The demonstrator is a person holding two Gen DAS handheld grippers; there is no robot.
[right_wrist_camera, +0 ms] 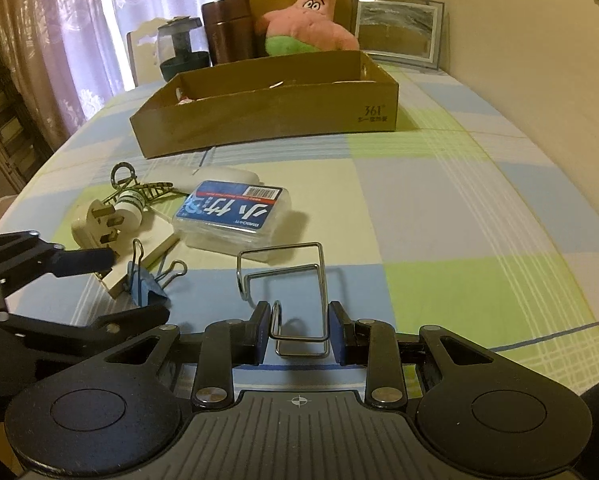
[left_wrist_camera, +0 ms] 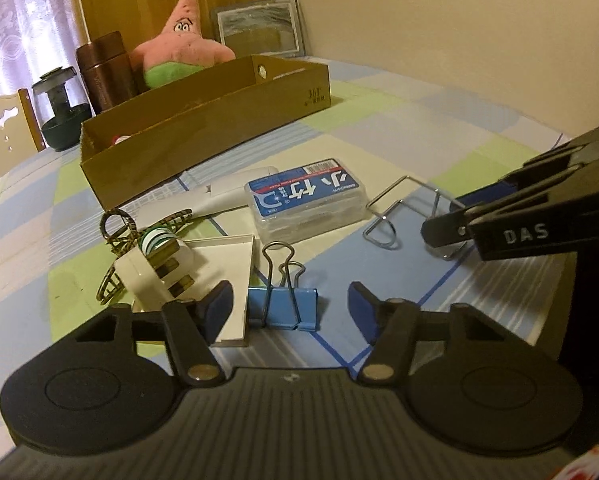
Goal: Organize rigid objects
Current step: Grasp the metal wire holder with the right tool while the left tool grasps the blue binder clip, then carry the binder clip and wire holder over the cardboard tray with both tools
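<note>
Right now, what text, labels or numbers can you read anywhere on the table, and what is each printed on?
"361°": outer wall of the brown cardboard box; the small line beneath it is too blurred to read.
"DAS": side of the black right tongs.
Large white characters on the blue label of the clear plastic case: not legible enough to quote; its barcode and the fine white print on its red strip are too small.

We saw the left gripper point(left_wrist_camera: 290, 304) as matte black plastic: ribbed base, two round discs, arms pinned by silver rivets, and blue pads point(left_wrist_camera: 219, 300) on its fingertips. The right gripper point(right_wrist_camera: 298, 334) was built the same, with a small crosshair mark; its side read "DAS" in white.
</note>
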